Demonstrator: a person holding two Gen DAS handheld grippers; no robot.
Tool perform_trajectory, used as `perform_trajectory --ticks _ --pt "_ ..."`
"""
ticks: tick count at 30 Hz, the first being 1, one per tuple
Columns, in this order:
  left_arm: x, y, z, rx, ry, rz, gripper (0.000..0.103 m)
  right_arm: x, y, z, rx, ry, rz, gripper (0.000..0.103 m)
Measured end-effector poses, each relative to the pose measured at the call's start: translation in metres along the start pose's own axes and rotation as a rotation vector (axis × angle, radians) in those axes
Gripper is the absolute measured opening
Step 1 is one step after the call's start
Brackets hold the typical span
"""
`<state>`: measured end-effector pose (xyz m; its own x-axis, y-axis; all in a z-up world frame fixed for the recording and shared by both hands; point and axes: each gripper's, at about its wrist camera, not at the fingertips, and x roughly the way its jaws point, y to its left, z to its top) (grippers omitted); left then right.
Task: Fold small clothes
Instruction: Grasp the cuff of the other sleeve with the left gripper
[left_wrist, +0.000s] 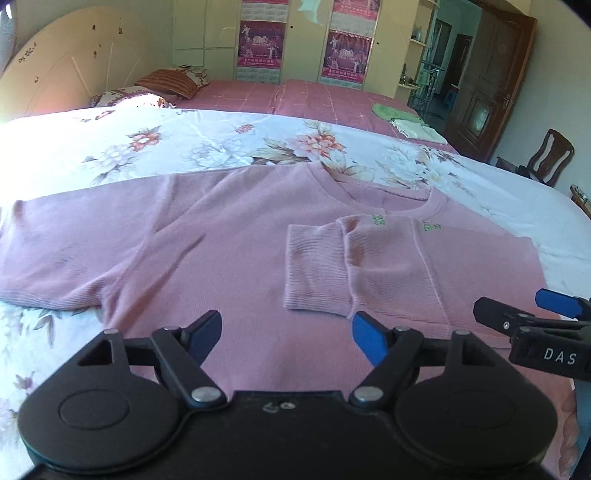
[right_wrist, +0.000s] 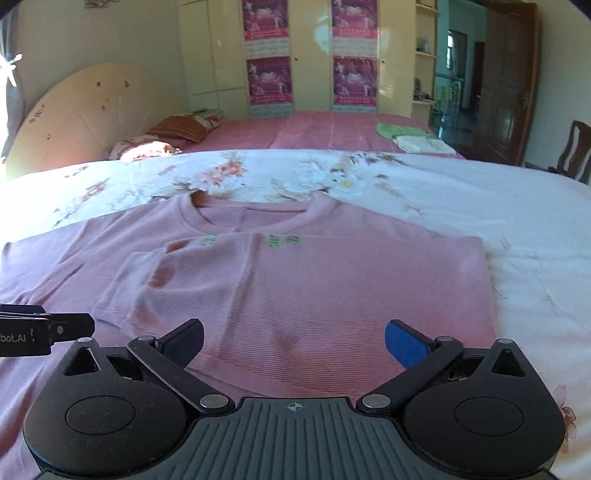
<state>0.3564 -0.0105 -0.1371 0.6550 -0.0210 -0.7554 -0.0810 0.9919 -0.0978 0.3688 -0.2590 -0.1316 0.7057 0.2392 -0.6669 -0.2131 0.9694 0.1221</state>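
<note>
A pink ribbed-knit T-shirt (left_wrist: 207, 236) lies flat, front up, on a white floral quilt (left_wrist: 110, 147) spread over the bed. Its left-hand sleeve (left_wrist: 48, 251) extends outward, smooth with soft creases at the armpit. The other side is folded inward, leaving a straight vertical edge, and that short sleeve (left_wrist: 314, 269) rests as a rectangular flap across the chest, just below the round rib collar (right_wrist: 251, 218) and small green embroidery (right_wrist: 282, 240). Darker blotches mark the knit near the flap. The left gripper (left_wrist: 286, 341) hovers over the lower hem, jaws parted and empty. The right gripper (right_wrist: 293, 343) hovers beside it, blue-padded jaws spread fully, gripping nothing.
</note>
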Motion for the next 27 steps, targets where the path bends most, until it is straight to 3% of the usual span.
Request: perform_trajectory --ticks 4,13,17,19,23,27 --pt "-0.029 0.06 -0.003 -0.122 -0.049 0.001 0.077 -0.009 0.032 0.003 -0.003 -0.013 0.069 0.103" --pt "-0.049 0.24 -0.007 -0.455 -0.07 0.201 0.078 -0.004 0.108 0.008 -0.067 0.002 0.143 0.103" --pt "-0.038 0.313 -0.008 -0.59 -0.063 0.247 0.064 0.01 0.141 0.009 -0.107 0.014 0.13 0.103" --pt "-0.031 0.343 -0.008 -0.65 -0.063 0.259 0.063 0.018 0.154 0.01 -0.106 0.013 0.118 0.103" --pt "-0.016 0.385 -0.005 -0.698 -0.088 0.284 0.063 0.035 0.172 0.014 -0.101 0.027 0.093 0.103" --pt "-0.001 0.4 0.006 -0.665 -0.122 0.243 0.068 0.049 0.185 0.016 -0.09 0.043 0.073 0.103"
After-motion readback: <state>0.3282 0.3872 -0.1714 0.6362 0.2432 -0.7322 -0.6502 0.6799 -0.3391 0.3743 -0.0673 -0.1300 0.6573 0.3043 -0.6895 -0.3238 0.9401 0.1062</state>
